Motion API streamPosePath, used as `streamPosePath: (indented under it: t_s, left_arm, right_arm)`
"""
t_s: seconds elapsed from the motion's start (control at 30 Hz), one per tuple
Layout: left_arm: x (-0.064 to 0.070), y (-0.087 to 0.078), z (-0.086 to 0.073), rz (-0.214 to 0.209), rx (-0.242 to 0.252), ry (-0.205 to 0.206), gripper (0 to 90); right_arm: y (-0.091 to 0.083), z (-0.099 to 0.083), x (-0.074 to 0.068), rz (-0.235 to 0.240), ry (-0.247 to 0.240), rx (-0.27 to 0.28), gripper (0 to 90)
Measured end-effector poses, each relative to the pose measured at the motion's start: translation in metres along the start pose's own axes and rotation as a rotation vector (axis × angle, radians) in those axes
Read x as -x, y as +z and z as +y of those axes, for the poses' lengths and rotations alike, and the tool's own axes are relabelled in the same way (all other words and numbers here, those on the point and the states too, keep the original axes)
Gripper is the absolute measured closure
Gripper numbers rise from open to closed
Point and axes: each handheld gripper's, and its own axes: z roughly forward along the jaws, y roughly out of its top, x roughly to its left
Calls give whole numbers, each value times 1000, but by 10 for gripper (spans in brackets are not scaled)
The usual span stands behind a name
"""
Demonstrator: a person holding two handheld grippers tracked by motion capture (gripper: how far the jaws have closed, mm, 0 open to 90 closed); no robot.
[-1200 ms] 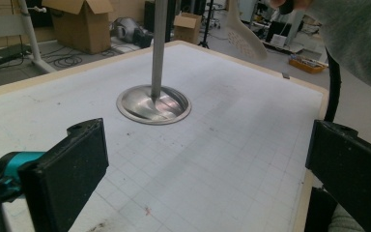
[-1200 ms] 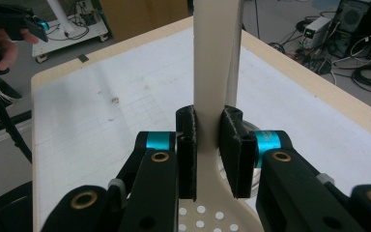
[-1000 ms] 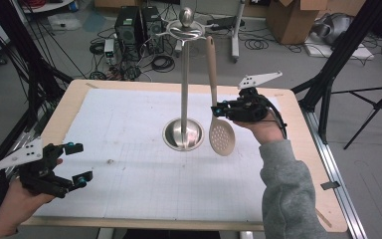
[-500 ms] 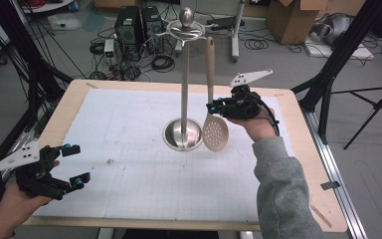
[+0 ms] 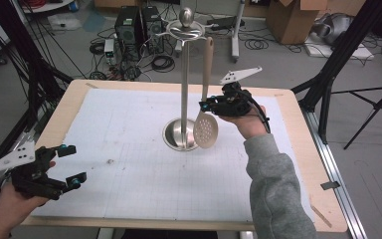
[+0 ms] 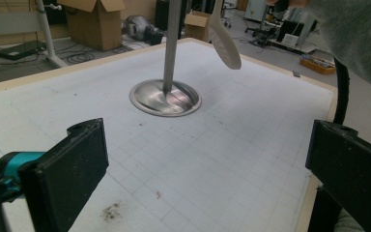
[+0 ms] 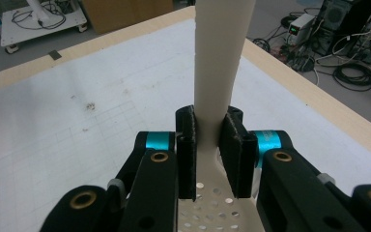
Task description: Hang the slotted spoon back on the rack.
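A cream slotted spoon (image 5: pixel 206 119) hangs upright beside the steel utensil stand (image 5: pixel 185 84), its handle top up near the stand's hooks and its perforated head just above the stand's round base (image 5: pixel 179 137). My right gripper (image 5: pixel 206 105) is shut on the spoon's neck; in the right gripper view the handle (image 7: pixel 217 63) rises between the two pads (image 7: pixel 186 145). My left gripper (image 5: pixel 69 163) stands open near the table's front left corner, with nothing between its pads (image 6: pixel 67 179). From there I see the stand's pole (image 6: pixel 171 43) and the spoon head (image 6: pixel 224 38).
The white gridded mat (image 5: pixel 129 149) covers the wooden table (image 5: pixel 298 149). A small dirt mark (image 5: pixel 110 161) lies on the mat. Computers, cables and cardboard boxes sit on the floor beyond the far edge; tripod legs stand at the right.
My right gripper has lifted the spoon and drawn it left toward the stand's pole. The left gripper has barely shifted.
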Motion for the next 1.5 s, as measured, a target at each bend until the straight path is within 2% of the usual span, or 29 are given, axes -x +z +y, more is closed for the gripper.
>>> streamPosePath:
  t_s: [0.4, 0.43, 0.5, 0.63, 0.8, 0.97, 1.1, 1.2, 1.37, 1.5]
  left_arm:
    - [0, 0, -1, 0, -4, 1, 18]
    - [0, 0, -1, 6, -5, 1, 18]
    - [-1, -2, 0, 44, 2, 19, 18]
    - [-3, -8, 1, 71, 27, -1, 17]
    - [-3, -7, 1, 64, 25, -5, 18]
    - [-2, -5, 2, 67, 31, 6, 18]
    - [-3, -5, 1, 68, 30, 2, 18]
    - [-3, -3, 1, 68, 28, 4, 18]
    - [-3, 4, 2, 55, 21, 10, 18]
    - [-4, 6, 5, 49, 30, 5, 18]
  right_arm:
    - [3, 1, -1, -16, 1, 9, 759]
    - [3, 1, -1, -16, 2, 12, 756]
    - [3, 1, -1, -14, 1, 16, 737]
    - [2, 0, -3, -18, -4, 19, 721]
    - [-2, -2, -4, -35, 4, 37, 639]
    - [-2, -11, -4, -30, 11, 47, 583]
    - [-3, -15, -4, -36, 14, 36, 482]
    - [-3, -20, -5, -33, -2, 49, 423]
    - [-4, -30, -5, -34, 15, 48, 332]
    - [-8, -35, -7, -37, 4, 46, 231]
